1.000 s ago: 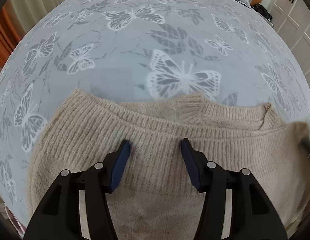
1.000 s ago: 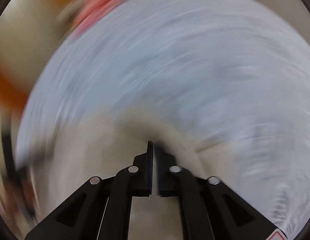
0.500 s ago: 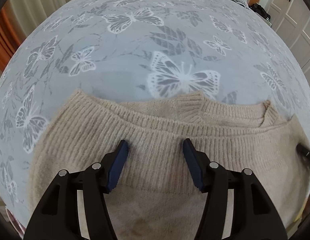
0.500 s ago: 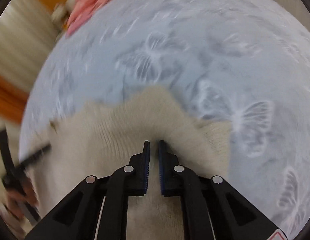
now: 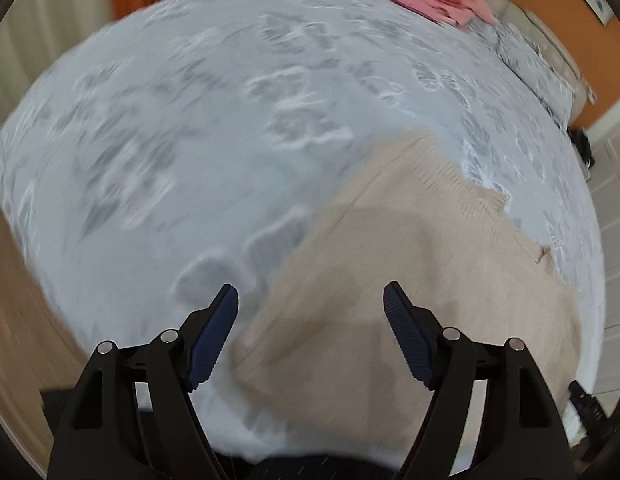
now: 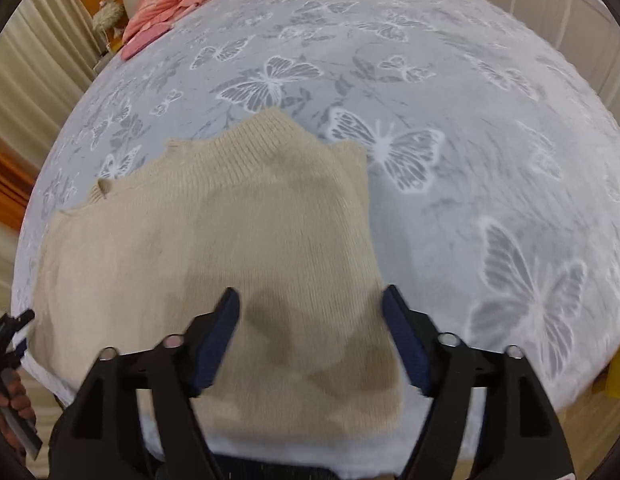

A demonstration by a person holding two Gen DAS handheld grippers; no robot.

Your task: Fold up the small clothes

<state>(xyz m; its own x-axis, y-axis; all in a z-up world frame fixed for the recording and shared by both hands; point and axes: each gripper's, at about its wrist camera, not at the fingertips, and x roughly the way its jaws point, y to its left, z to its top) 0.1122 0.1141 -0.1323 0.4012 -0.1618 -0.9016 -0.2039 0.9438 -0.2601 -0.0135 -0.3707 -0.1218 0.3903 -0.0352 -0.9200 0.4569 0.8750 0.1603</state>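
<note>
Right wrist view: beige ribbed knit sweater (image 6: 230,248), partly folded, lies at the near edge of a grey butterfly-print bed (image 6: 490,184). Right hand-held gripper (image 6: 310,320) is opening, pinching nothing; left hand-held gripper (image 5: 310,316) is likewise opening and empty. Loose folded layers may spring apart, or the sweater may slide off the near edge.

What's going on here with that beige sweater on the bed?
A person is folding a beige knit sweater on a butterfly-print bedspread. The left hand-held gripper and right hand-held gripper both hover above it, jaws opening, gripping nothing. The sweater lies partly folded. A pink garment sits at the far edge.
</note>
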